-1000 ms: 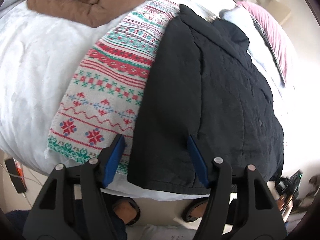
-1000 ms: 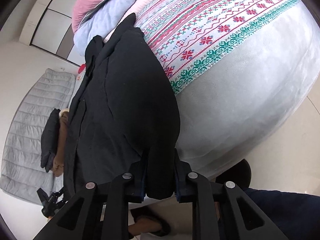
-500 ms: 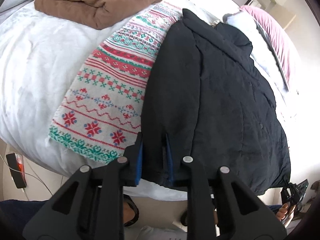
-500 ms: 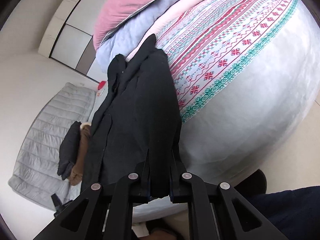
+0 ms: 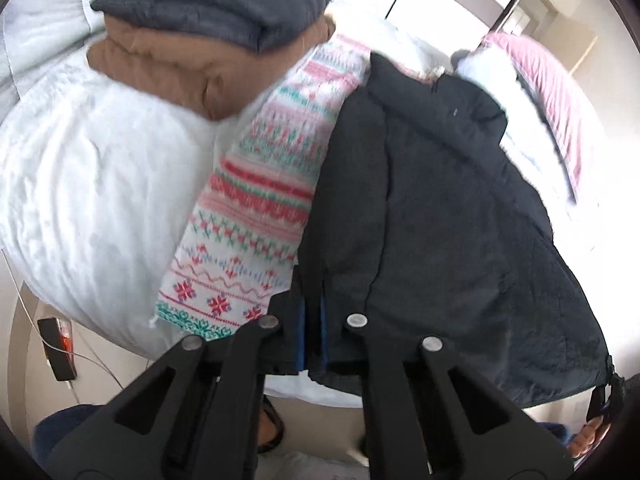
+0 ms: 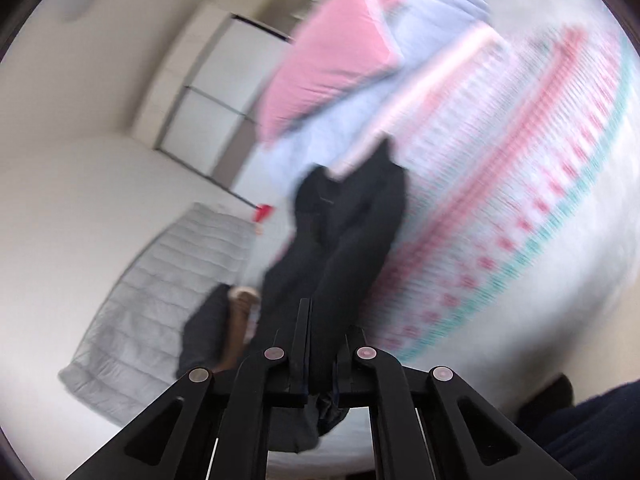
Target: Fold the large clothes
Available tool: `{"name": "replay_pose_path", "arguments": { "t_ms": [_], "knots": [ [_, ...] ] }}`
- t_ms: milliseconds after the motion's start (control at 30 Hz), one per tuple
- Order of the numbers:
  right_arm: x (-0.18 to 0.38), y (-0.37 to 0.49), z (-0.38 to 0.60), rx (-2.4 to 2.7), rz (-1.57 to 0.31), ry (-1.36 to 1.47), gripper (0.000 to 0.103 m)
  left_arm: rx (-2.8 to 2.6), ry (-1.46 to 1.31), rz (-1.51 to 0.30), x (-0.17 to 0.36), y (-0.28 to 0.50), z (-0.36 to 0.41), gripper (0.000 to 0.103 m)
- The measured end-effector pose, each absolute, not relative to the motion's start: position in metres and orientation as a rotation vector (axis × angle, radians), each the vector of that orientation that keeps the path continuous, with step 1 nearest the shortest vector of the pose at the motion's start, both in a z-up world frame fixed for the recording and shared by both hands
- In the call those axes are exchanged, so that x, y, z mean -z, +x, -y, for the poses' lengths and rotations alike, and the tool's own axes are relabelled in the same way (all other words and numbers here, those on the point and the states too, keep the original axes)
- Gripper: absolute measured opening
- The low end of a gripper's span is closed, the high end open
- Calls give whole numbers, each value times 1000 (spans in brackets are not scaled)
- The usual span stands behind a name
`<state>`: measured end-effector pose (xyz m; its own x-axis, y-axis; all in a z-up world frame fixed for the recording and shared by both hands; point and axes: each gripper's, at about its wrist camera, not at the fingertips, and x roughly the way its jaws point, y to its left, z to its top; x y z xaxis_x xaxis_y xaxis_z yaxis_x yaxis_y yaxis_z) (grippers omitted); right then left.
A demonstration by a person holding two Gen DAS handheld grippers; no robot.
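— So, how far along are you with the folding?

— You have some of it done, I think. A dark grey folded piece (image 5: 216, 4) sits on a brown folded piece (image 5: 200, 68) at the far side of the bed (image 5: 88, 184). The black coat (image 5: 440, 216) is not folded yet.

— Where is the coat?

— It lies long and mostly flat on the bed, partly on top of the patterned blanket (image 5: 256, 208). Its near edge hangs by you.

— What are your hands doing?

— Your left hand-held gripper (image 5: 312, 336) is pinched closed on the coat's bottom edge. Your right hand-held gripper (image 6: 322, 344) is pinched closed on the same edge too.

— How does the coat look?

— Big, soft and floppy, with a collar at the far end. The right view is blurry, so small bits are hard to see.
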<state>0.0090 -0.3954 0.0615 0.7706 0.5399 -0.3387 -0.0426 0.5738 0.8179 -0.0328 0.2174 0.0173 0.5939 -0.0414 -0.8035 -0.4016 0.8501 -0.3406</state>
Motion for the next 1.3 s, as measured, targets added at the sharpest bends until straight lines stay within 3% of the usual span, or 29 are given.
{"name": "replay_pose_path", "arguments": {
  "t_ms": [100,300,500,700,833,1033,1300],
  "knots": [
    [-90,0,383,-422,-559,900,6,-248,-474,-884,-42,-44,-217,6],
    [-95,-10,406,-393,-516,974,6,-194,-499,-867,-58,-85,-221,6],
    [-113,-42,434,-371,-433,989,6,-80,-471,-797,-86,-144,-181,6],
    [-79,-29,450,-313,-541,1071,6,-76,-478,-858,-69,-143,-174,6],
    [-84,-27,454,-341,-493,1084,6,-58,-564,-799,-87,-144,-181,6],
    [-107,9,458,-349,-450,1081,6,-60,-594,-703,-125,-106,-184,6],
    [-112,98,451,-349,-453,1112,6,-92,-645,-708,-136,-4,-194,6]
  ]
}}
